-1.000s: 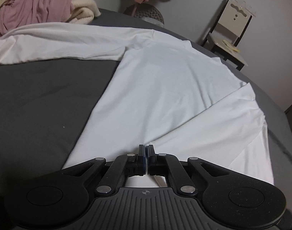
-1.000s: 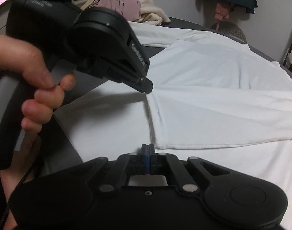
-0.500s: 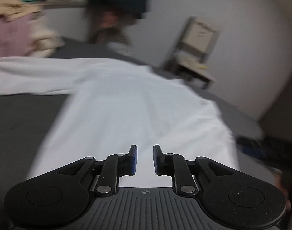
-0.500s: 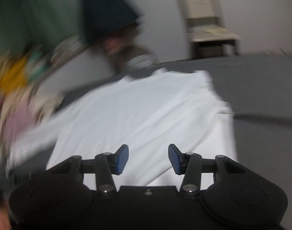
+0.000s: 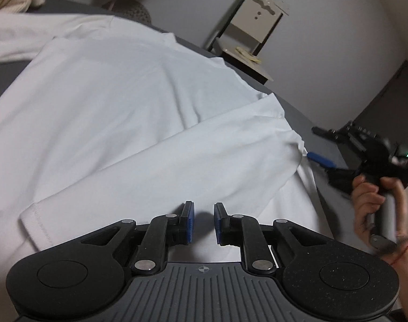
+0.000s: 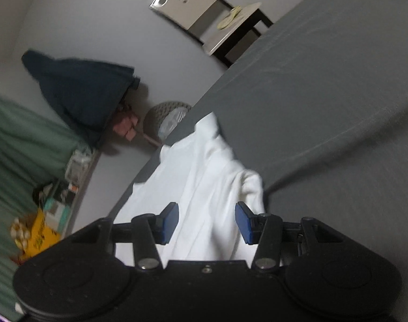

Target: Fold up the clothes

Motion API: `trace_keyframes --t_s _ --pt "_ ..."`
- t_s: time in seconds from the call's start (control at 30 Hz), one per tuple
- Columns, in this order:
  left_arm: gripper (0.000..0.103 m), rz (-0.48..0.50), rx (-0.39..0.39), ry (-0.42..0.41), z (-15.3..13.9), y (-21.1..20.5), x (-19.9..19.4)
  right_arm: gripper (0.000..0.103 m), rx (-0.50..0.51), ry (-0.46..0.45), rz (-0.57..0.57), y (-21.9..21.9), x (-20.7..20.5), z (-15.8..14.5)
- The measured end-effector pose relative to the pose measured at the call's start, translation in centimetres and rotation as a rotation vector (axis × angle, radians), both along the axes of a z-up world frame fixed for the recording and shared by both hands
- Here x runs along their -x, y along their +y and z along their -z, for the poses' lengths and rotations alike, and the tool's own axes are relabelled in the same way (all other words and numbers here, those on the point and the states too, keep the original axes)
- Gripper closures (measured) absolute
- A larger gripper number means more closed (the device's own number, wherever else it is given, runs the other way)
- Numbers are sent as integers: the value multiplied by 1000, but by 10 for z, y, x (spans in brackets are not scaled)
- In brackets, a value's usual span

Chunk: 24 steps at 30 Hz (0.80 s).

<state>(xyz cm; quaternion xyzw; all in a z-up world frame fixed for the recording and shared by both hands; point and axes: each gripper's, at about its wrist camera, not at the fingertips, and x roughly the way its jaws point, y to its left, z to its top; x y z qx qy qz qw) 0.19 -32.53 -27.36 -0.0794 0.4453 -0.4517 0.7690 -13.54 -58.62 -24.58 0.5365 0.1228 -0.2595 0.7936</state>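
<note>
- White shirt (image 5: 118, 112): plain fabric, spread flat on the grey surface, filling left and centre of frame.
- One sleeve folded diagonally across the body; hemmed cuff at lower left.

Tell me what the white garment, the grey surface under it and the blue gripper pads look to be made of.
White long-sleeved garment: soft matte knit, probably cotton jersey; it drapes in gentle creases and shows a stitched cuff hem.
Dark grey bed surface: matte woven sheet, likely cotton or polyester, with fine wrinkles.
Blue pads on the left gripper: seemingly rubber or soft plastic, dull and ridged; uncertain.
</note>
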Motion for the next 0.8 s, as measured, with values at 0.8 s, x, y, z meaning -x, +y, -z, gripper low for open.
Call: trace_keyframes --t_s 0.8 --pt "87 -23 28 5 10 -1 1 88 -60 -130 258 -18 -2 36"
